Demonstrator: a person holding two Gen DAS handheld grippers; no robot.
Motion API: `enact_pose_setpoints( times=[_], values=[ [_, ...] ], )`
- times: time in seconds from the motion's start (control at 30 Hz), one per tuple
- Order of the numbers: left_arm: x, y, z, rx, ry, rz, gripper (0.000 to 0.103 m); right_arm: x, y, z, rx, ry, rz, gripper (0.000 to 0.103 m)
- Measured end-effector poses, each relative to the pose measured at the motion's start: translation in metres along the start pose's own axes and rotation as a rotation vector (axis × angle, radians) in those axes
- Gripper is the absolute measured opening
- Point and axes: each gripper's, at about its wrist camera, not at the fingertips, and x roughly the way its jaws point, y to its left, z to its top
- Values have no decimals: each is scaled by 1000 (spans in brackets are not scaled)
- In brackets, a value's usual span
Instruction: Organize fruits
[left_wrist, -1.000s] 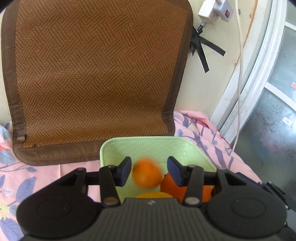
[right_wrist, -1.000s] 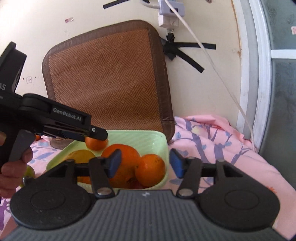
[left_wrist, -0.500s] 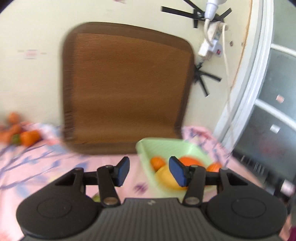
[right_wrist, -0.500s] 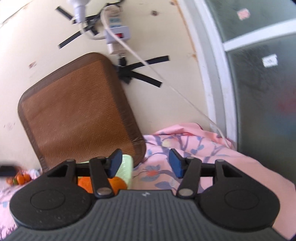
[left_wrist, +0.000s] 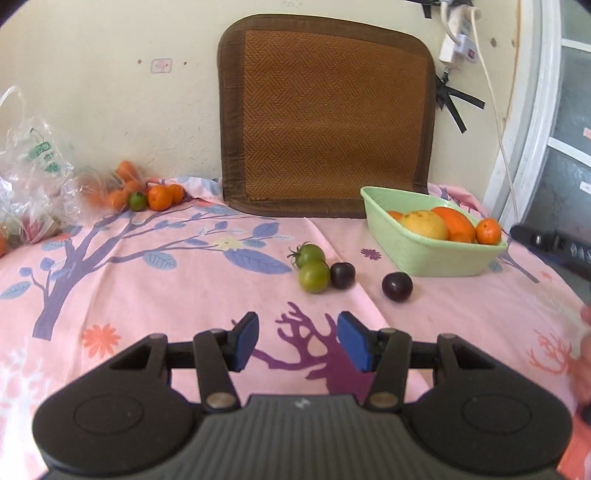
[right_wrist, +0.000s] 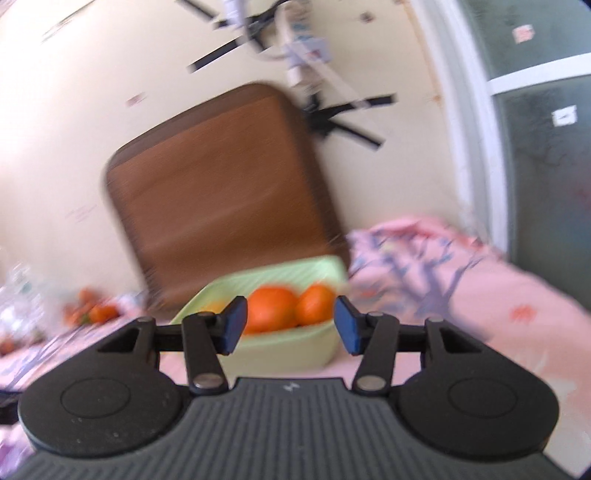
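Observation:
A pale green basket (left_wrist: 424, 254) at the right holds oranges (left_wrist: 456, 223) and a yellow fruit (left_wrist: 424, 224). Two green tomatoes (left_wrist: 313, 275) and two dark plums (left_wrist: 397, 287) lie loose on the pink cloth in front of it. My left gripper (left_wrist: 297, 341) is open and empty, low over the cloth, short of the loose fruit. My right gripper (right_wrist: 290, 328) is open and empty, just in front of the basket (right_wrist: 280, 350), whose oranges (right_wrist: 271, 308) show between its fingers; that view is blurred.
A brown woven mat (left_wrist: 325, 110) leans against the wall behind the basket. More oranges and a green fruit (left_wrist: 159, 197) lie at the back left beside a clear plastic bag (left_wrist: 33, 177). A power strip and cable (left_wrist: 461, 40) hang at the right by a window frame.
My left gripper let an orange fall into the basket, then drew back and left, so the whole table shows. My right gripper swung up and away, then back toward the basket.

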Motion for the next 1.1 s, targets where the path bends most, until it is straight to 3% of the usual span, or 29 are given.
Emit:
enact_pose_setpoints(
  times=[0.2,0.37,1.1],
  values=[
    [3,-11,-10,21,0,-27,48,-17,42,-26,-43,94,108,54],
    [8,-14,-22,31,29,-8,48,-13,66,-43,-90,162,142,54],
    [8,-16,-24,43,17,53,48,-15,70,-47,-117,148,133,55]
  ],
)
